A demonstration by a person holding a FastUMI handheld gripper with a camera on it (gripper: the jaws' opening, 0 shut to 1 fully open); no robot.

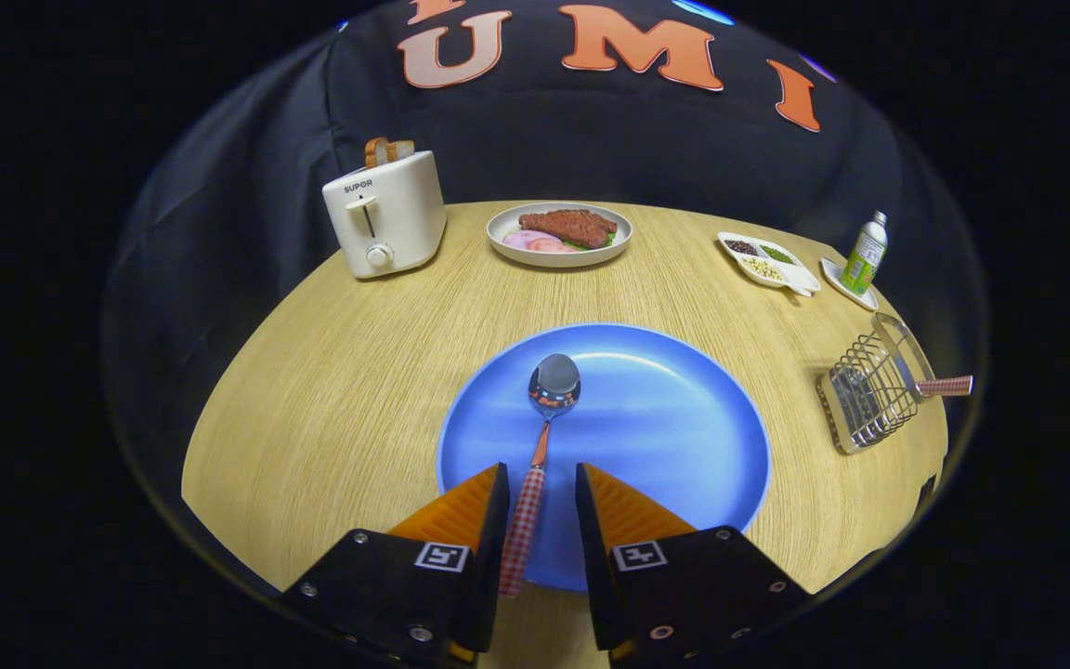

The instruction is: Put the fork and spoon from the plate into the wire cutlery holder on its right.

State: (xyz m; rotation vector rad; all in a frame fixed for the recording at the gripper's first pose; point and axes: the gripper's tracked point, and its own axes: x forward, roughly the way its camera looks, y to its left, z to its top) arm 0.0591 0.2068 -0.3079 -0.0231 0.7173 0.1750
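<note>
Gripper view has the gripper (541, 483) sitting low over the near edge of the round blue plate (656, 418), with its two fingers apart and straddling the red-and-white checked handle of the shiny metal spoon (542, 437). There's a visible gap on each side of the handle, so nothing is clamped yet; it looks lined up so a straight squeeze catches the handle across its narrow width. The spoon lies lengthwise along the fingers, bowl pointing away toward the middle of the plate, which makes the handle the obvious bit to grab.

Off to the right on the pale wood-grain table (331, 390) is the wire cutlery holder (865, 400), lying tilted, with a matching checked handle (946, 386) poking out of it. My guess is that's the fork already parked, so the spoon is the last piece.

Further back, well clear of the action: a cream toaster (386, 223), a grey plate of food (559, 234), a white divided dish (767, 260) and a small green bottle (866, 253).
</note>
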